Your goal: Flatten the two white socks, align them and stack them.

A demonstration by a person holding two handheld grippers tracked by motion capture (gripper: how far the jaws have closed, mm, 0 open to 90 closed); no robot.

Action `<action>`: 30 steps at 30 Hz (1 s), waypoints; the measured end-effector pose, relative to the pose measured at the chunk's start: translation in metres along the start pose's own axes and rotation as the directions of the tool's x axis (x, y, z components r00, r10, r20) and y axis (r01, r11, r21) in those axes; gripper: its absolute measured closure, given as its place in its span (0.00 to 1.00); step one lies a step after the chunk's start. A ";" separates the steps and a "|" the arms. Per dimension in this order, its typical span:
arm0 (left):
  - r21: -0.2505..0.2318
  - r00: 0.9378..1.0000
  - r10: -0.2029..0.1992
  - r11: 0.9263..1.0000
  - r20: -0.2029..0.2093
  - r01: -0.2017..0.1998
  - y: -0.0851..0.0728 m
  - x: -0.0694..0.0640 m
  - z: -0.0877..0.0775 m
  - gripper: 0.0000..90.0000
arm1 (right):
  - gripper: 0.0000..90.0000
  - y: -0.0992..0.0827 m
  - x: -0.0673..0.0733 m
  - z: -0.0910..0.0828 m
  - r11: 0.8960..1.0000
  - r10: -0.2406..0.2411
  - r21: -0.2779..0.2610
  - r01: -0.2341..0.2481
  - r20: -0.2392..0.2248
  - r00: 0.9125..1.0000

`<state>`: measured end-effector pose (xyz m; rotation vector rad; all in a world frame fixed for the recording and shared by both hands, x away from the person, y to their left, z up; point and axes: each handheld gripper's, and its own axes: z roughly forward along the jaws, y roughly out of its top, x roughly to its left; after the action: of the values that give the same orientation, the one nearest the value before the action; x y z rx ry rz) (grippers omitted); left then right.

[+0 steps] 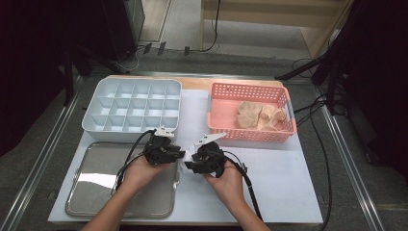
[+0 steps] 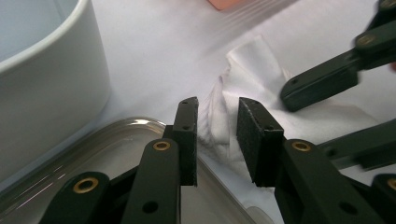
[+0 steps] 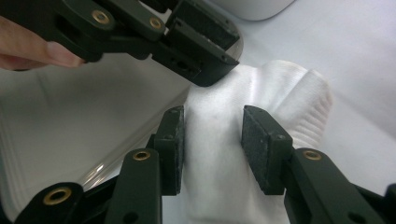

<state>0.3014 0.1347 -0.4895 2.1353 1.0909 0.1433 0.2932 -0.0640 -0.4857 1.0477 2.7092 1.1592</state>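
A white sock (image 1: pixel 184 163) lies on the white mat at the right edge of the metal tray (image 1: pixel 96 183). In the left gripper view, the left gripper (image 2: pixel 217 100) has a gathered, wrinkled fold of the sock (image 2: pixel 252 70) pinched between its pads. My right gripper (image 3: pixel 212 109) straddles the sock (image 3: pixel 275 88) from the other side, its pads standing beside the cloth without squeezing it. The two grippers face each other closely in the high view, left gripper (image 1: pixel 179 155) and right gripper (image 1: pixel 190 166). Each also appears in the other's view: right gripper (image 2: pixel 306 123), left gripper (image 3: pixel 222 53).
A white divided organiser (image 1: pixel 132 83) sits at the back left, its wall (image 2: pixel 51 88) close to the left gripper. A pink basket (image 1: pixel 250 90) at the back right holds several beige socks (image 1: pixel 257 115). The metal tray's rim (image 2: pixel 135 126) lies under the left jaws.
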 end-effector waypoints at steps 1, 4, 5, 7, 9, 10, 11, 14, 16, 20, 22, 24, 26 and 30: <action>-0.002 1.000 0.000 1.000 0.002 0.000 0.000 0.000 0.000 0.78 | 0.70 0.000 -0.001 -0.008 1.000 0.010 -0.015 -0.010 -0.008 1.000; 0.000 1.000 -0.003 1.000 0.004 0.003 0.000 0.001 0.000 0.78 | 0.72 0.000 -0.003 -0.018 0.999 0.021 -0.035 -0.021 -0.015 1.000; 0.002 1.000 -0.001 1.000 0.005 0.001 0.000 0.002 0.000 0.78 | 0.73 0.000 -0.005 -0.023 0.999 0.025 -0.044 -0.025 -0.010 1.000; 0.004 1.000 0.001 1.000 0.006 -0.001 0.000 0.002 0.000 0.78 | 0.81 -0.001 -0.009 -0.031 0.997 0.044 -0.059 -0.044 -0.007 0.999; 0.003 1.000 -0.001 1.000 0.008 0.001 0.000 0.003 0.000 0.78 | 0.90 -0.002 -0.013 -0.035 0.997 0.058 -0.058 -0.058 0.005 0.998; 0.002 1.000 -0.005 1.000 0.009 0.005 0.000 0.003 0.000 0.78 | 0.94 -0.004 -0.015 -0.034 0.997 0.068 -0.043 -0.067 0.014 0.998; 0.002 1.000 -0.005 1.000 0.009 0.005 0.000 0.003 0.000 0.78 | 0.94 -0.005 -0.015 -0.032 0.997 0.072 -0.034 -0.072 0.015 0.997; 0.001 1.000 -0.008 1.000 0.010 0.008 0.000 0.004 -0.001 0.78 | 0.94 -0.007 -0.014 -0.028 0.997 0.077 -0.020 -0.077 0.002 0.997; 0.000 1.000 -0.010 1.000 0.008 0.010 0.000 0.005 -0.001 0.78 | 0.94 -0.010 -0.012 -0.022 0.997 0.077 -0.003 -0.077 -0.006 0.997; -0.010 1.000 -0.015 1.000 0.008 0.016 0.002 0.004 -0.003 0.78 | 0.92 -0.013 -0.005 -0.013 0.998 0.062 0.019 -0.062 -0.005 0.998; -0.017 1.000 -0.009 1.000 0.008 0.009 0.004 0.004 -0.005 0.78 | 0.91 -0.013 -0.004 -0.010 0.998 0.053 0.023 -0.053 0.004 0.999; -0.045 1.000 -0.009 0.999 0.020 0.010 0.007 0.001 -0.009 0.75 | 0.91 -0.014 -0.003 -0.005 0.998 0.043 0.034 -0.044 0.012 0.999; -0.056 1.000 -0.010 0.998 0.025 0.011 0.007 0.000 -0.009 0.73 | 0.91 -0.014 -0.002 -0.003 0.999 0.037 0.034 -0.038 0.018 0.999; -0.065 0.999 -0.007 0.998 0.049 0.010 0.009 -0.005 -0.006 0.64 | 0.91 -0.015 0.001 0.002 0.999 0.021 0.037 -0.022 0.027 0.999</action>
<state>0.3022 0.1310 -0.4788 2.0651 1.0532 0.1203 0.2848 -0.0699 -0.4962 1.0909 2.7167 1.0934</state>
